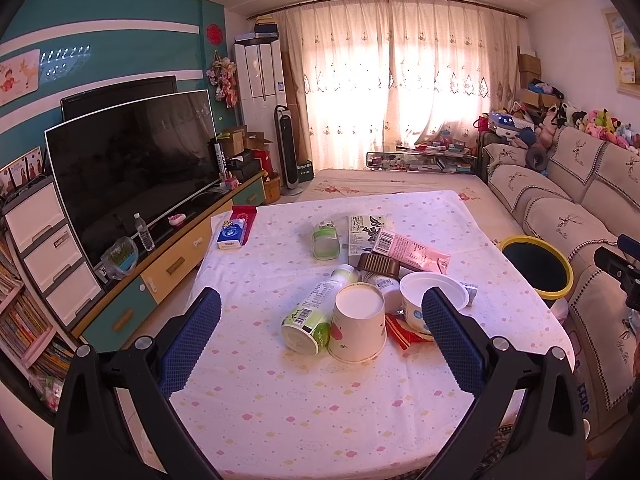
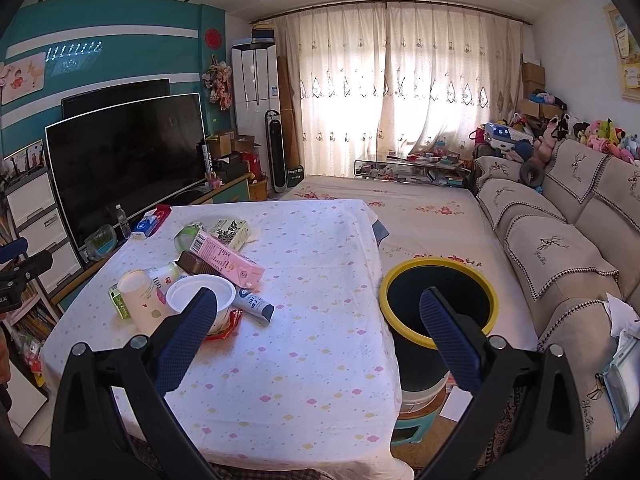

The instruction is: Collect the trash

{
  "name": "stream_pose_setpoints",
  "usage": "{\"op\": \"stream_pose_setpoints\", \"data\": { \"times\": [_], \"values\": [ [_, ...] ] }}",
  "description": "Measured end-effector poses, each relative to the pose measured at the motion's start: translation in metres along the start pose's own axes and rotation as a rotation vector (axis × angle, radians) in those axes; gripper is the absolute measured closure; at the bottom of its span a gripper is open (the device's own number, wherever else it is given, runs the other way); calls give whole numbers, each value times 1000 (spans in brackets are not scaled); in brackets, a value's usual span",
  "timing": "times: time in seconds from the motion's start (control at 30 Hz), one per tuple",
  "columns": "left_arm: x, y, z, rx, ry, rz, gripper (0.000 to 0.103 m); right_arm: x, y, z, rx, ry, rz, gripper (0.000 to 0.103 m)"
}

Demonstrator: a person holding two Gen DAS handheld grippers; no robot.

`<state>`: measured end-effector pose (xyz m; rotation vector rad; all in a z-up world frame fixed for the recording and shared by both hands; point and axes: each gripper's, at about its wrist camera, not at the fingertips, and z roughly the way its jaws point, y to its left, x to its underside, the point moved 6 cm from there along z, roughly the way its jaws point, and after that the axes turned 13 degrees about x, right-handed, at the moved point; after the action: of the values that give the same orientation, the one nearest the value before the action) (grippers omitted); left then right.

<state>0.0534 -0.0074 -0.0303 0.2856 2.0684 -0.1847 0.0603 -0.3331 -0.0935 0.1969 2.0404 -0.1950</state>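
Observation:
A heap of trash lies mid-table on the spotted cloth (image 1: 304, 408): an upside-down paper cup (image 1: 358, 326), a green-labelled bottle on its side (image 1: 314, 314), a white tub (image 1: 430, 298), a pink carton (image 1: 412, 250), a brown tray (image 1: 378, 266) and a green cup (image 1: 326, 238). My left gripper (image 1: 320, 318) hangs open just short of the paper cup, holding nothing. My right gripper (image 2: 318, 316) is open and empty, between the white tub (image 2: 200, 294) and the yellow-rimmed black bin (image 2: 438, 308) beside the table's right edge. The pink carton (image 2: 226, 258) tops the heap there.
A tissue pack (image 1: 232, 234) and red packet (image 1: 244, 216) lie at the table's far left corner. A TV (image 1: 132, 170) on a low cabinet runs along the left, a sofa (image 2: 560, 248) along the right. The bin stands on a stool between table and sofa.

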Motion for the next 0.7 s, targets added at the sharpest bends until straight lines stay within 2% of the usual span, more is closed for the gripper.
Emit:
{"op": "stream_pose_setpoints", "data": {
  "times": [0.7],
  "values": [
    [-1,1,4,10,12,0,4,4,2,4,-2,13,-4,6]
  ]
}}
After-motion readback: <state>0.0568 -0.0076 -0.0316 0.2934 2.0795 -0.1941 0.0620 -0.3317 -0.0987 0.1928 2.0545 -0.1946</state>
